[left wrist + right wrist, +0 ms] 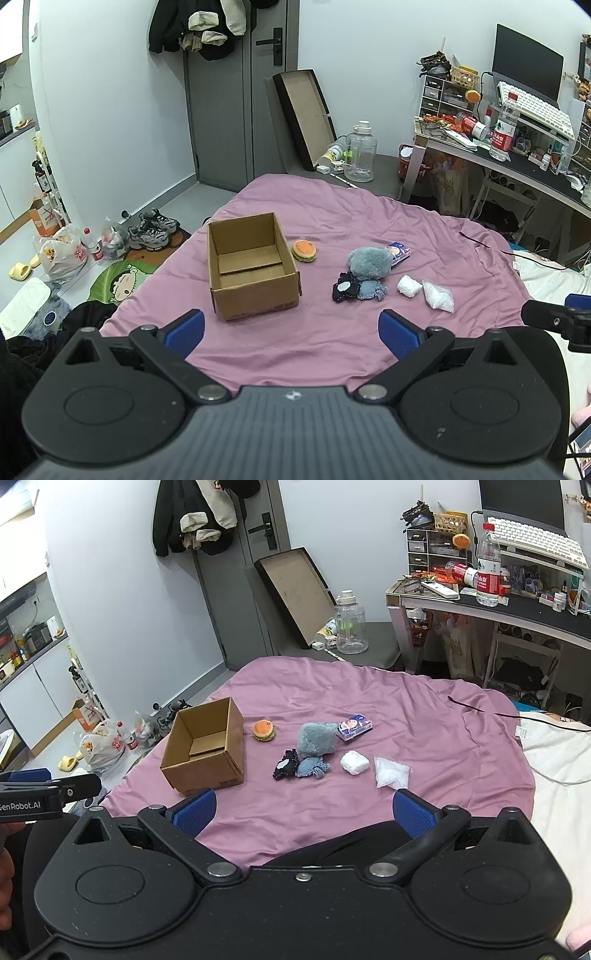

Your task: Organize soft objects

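Note:
An open, empty cardboard box (251, 266) (205, 747) sits on the pink bedsheet (332, 339) (424, 716). To its right lie a burger plush (304, 251) (263, 731), a grey-blue fluffy toy (369, 262) (317, 739), a black scrunchie (345, 291) (285, 769), a denim scrap (373, 290) (312, 767), a white wad (409, 285) (354, 762), a clear bag of white stuff (439, 297) (392, 773) and a tissue packet (399, 253) (354, 728). My left gripper (291, 330) and right gripper (304, 810) hover open near the bed's front edge, holding nothing.
Shoes (153, 229) and plastic bags (62, 254) lie on the floor left of the bed. A cluttered desk (517, 609) stands at the back right, and a large jug (360, 151) and a leaning tray (303, 114) behind the bed. A white blanket (561, 753) lies at the right.

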`<control>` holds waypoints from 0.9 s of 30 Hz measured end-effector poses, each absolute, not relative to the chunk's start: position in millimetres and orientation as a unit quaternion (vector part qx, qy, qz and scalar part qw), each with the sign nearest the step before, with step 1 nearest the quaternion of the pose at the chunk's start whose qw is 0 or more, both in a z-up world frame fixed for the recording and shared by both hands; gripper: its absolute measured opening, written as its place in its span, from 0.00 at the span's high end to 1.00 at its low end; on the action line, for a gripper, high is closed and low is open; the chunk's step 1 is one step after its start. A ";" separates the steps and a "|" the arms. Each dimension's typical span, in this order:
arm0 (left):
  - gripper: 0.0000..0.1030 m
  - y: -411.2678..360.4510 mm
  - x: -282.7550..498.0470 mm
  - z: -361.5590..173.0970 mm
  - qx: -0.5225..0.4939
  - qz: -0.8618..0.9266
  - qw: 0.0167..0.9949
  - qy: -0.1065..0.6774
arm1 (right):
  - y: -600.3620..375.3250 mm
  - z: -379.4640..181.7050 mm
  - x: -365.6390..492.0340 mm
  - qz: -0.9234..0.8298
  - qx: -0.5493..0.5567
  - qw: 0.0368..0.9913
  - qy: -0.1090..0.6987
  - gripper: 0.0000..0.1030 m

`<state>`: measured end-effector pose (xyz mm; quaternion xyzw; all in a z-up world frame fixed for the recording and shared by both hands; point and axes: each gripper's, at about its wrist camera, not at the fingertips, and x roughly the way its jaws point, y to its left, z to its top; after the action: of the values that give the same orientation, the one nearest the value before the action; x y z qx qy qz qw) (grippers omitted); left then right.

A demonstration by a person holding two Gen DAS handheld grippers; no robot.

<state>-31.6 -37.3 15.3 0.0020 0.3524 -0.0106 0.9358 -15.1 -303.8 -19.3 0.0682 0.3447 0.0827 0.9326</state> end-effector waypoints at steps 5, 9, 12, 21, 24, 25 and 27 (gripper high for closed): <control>0.03 -36.9 -31.9 15.1 0.001 -0.010 0.936 0.352 | -303.7 -19.4 -14.8 0.083 0.067 0.932 0.345 0.00; 0.03 -37.1 -31.8 15.0 0.002 -0.010 0.936 0.352 | -301.9 -18.9 -15.4 0.085 0.066 0.933 0.344 0.00; 0.03 -36.1 -32.9 15.3 0.002 -0.007 0.936 0.352 | -300.7 -17.8 -17.9 0.091 0.070 0.933 0.341 0.00; 0.03 -31.3 -42.2 20.0 -0.001 -0.005 0.938 0.346 | -302.5 -14.4 -22.7 0.091 0.073 0.934 0.336 0.00; 0.03 -32.6 -45.3 22.7 0.002 -0.007 0.939 0.345 | -303.8 -11.6 -25.1 0.091 0.076 0.936 0.332 0.00; 0.03 -33.3 -46.6 23.6 0.003 -0.007 0.939 0.344 | -303.9 -10.9 -25.9 0.091 0.076 0.937 0.330 0.00; 0.03 -34.2 -48.4 25.0 0.003 -0.008 0.940 0.341 | -304.7 -9.4 -27.6 0.091 0.076 0.937 0.327 0.00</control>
<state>-48.4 -34.2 25.0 0.0029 0.3412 -0.0075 0.9400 -27.6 -304.7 -9.4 0.0764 0.3274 0.0905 0.9374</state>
